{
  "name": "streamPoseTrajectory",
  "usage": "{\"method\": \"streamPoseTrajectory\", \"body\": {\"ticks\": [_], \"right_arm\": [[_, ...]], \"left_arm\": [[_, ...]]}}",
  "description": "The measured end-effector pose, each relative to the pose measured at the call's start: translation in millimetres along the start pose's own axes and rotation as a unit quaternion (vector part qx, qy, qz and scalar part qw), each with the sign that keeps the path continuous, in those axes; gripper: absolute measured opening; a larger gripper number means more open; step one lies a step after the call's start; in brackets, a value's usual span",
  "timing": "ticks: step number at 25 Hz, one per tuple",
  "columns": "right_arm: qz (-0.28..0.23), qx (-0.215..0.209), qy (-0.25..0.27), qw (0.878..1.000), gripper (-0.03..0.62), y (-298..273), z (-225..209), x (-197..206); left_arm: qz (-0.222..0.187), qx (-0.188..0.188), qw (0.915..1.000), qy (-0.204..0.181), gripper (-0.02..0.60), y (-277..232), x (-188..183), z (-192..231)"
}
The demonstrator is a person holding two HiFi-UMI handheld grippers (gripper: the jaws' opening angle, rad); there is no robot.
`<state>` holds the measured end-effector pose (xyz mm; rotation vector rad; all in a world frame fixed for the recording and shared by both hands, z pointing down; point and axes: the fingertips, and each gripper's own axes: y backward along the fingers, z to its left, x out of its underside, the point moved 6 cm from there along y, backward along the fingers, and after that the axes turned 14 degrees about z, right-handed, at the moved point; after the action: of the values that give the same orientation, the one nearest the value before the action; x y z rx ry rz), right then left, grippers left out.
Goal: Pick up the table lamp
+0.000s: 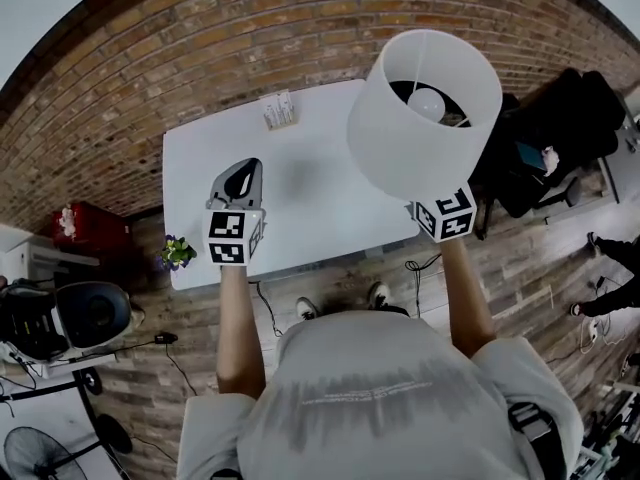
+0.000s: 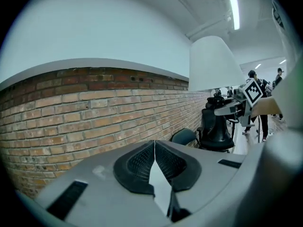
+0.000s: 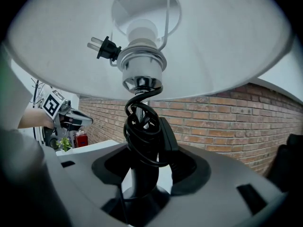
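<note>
The table lamp is off the table, its white shade (image 1: 420,118) hanging above the right end of the white table (image 1: 310,218). My right gripper (image 1: 440,213) sits under the shade, shut on the lamp's black stem (image 3: 139,174). The black cord (image 3: 142,131) is wound round the stem, and its plug (image 3: 105,46) sticks out by the bulb socket. My left gripper (image 1: 240,180) hovers over the table's left part, jaws shut with nothing in them (image 2: 155,157). From the left gripper view the shade (image 2: 213,65) shows at the right.
A small card holder (image 1: 278,111) stands at the table's far edge. A little potted plant (image 1: 177,253) sits by the front left corner and a red box (image 1: 85,230) lies on the floor at the left. Black office chairs (image 1: 560,128) stand to the right, against the brick wall.
</note>
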<state>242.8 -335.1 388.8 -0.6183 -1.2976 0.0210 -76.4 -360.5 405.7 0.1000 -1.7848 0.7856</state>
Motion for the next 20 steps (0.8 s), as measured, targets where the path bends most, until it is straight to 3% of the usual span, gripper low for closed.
{"method": "streamPoseTrajectory", "body": {"ticks": [4,10,20], "right_arm": [[0.003,0.014,-0.002,1.0,0.233,18.3,-0.9,-10.5],[0.002,0.027,-0.001,1.0,0.233,35.4,-2.2,-24.2],[-0.016,0.012,0.014,1.0,0.233,47.3,17.0,-40.1]], "left_arm": [[-0.015,-0.003,0.9993,-0.033,0.014,3.9,-18.1,-5.6],[-0.053,0.002,0.9982,-0.026,0.014,13.9,-39.7,-13.5],[-0.068,-0.01,0.9966,-0.044,0.014,36.8,-55.5,-14.2]]}}
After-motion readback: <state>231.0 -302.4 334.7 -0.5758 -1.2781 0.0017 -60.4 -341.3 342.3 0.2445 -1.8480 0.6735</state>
